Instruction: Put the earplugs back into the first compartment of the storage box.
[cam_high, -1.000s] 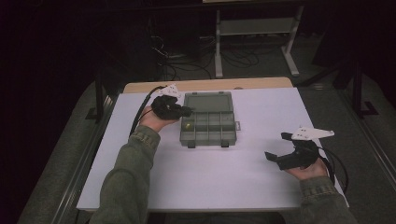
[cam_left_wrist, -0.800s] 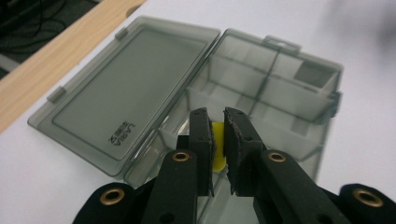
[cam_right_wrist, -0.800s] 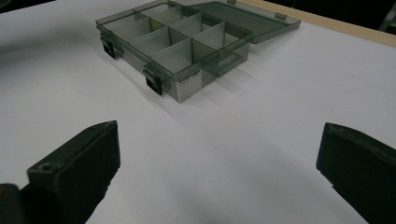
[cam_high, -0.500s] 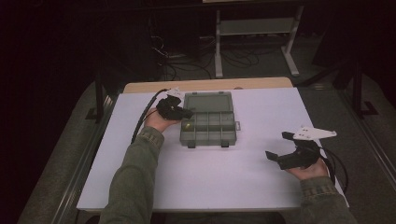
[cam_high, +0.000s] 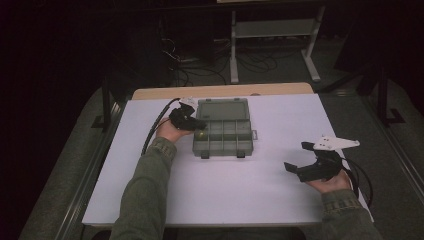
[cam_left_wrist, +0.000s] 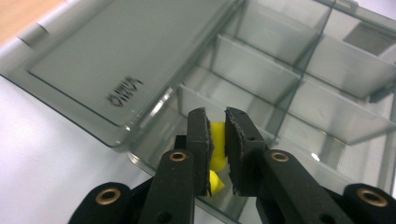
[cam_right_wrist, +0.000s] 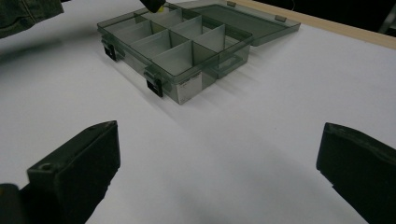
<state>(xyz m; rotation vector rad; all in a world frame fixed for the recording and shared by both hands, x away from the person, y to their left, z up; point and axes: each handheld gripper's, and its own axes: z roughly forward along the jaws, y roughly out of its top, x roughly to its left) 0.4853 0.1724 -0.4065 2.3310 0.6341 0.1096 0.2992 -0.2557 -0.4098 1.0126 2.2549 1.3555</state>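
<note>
A smoky clear compartment box (cam_high: 222, 150) lies open at the table's middle back, its lid (cam_left_wrist: 116, 56) flat behind it. My left gripper (cam_high: 200, 131) reaches into the box's left-hand compartment. In the left gripper view its jaws (cam_left_wrist: 217, 114) are nearly shut on a small yellow piece (cam_left_wrist: 216, 135), and they have just been opening a little with the piece still between them. My right gripper (cam_high: 297, 156) rests at the table's front right, open and holding nothing. In the right gripper view (cam_right_wrist: 219, 140) the box (cam_right_wrist: 173, 42) lies ahead with the left gripper (cam_right_wrist: 154, 4) at its far corner.
A white sheet (cam_high: 250, 195) covers the table, with a wooden edge (cam_high: 220, 91) at the back. Beyond stand a metal rack (cam_high: 270, 30) and floor cables (cam_high: 185, 60) in the dark. The other compartments (cam_right_wrist: 140, 42) hold nothing that I can see.
My left hand has sunk and come slightly nearer, lowering its jaws into the box's left compartment. The right hand has stayed still.
</note>
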